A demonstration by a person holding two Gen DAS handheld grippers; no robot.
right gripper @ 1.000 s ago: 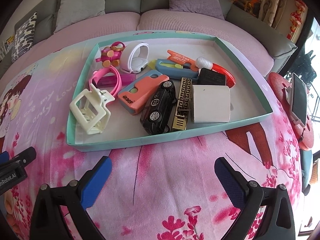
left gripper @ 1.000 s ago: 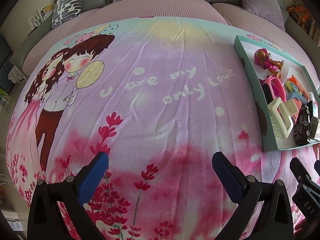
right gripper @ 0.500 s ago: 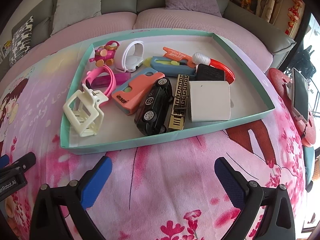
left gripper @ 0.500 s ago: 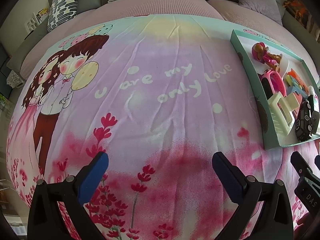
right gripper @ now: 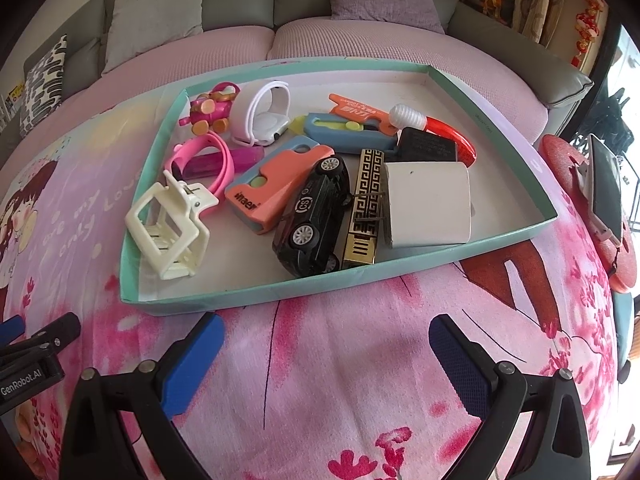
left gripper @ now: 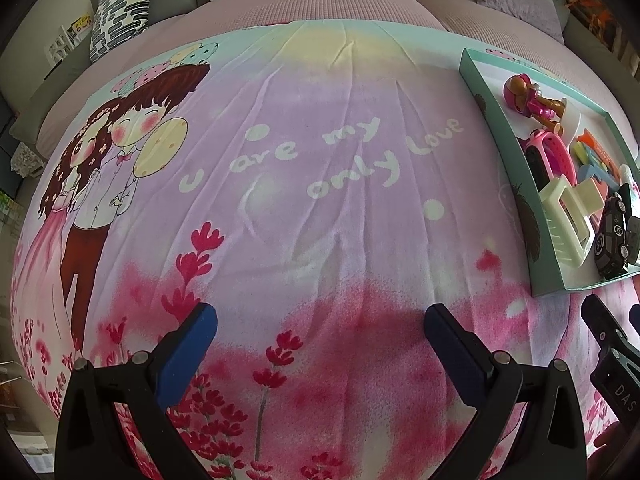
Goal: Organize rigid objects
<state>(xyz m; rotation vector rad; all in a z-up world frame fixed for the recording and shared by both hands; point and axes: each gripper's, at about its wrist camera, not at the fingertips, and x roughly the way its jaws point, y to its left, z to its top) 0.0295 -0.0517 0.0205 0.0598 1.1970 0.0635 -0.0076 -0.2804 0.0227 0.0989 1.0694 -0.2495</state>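
A shallow teal tray [right gripper: 440,262] sits on the printed bedspread and holds several rigid objects: a cream hair claw [right gripper: 168,232], a black toy car [right gripper: 314,216], a salmon case [right gripper: 276,182], a gold patterned box [right gripper: 362,208], a white block [right gripper: 428,204], a pink band [right gripper: 218,156] and a white band [right gripper: 268,114]. My right gripper [right gripper: 326,338] is open and empty, just in front of the tray's near wall. My left gripper [left gripper: 320,330] is open and empty over bare bedspread, with the tray [left gripper: 516,200] to its right.
Grey cushions [right gripper: 156,12] and a patterned pillow [left gripper: 120,8] line the back. A phone on a red stand [right gripper: 606,186] is at the right edge of the right wrist view. The left gripper's finger [right gripper: 52,334] shows at lower left there.
The right gripper has moved a little closer to the tray. The left gripper has shifted slightly, so the tray sits a bit further right in its view. Both stay open.
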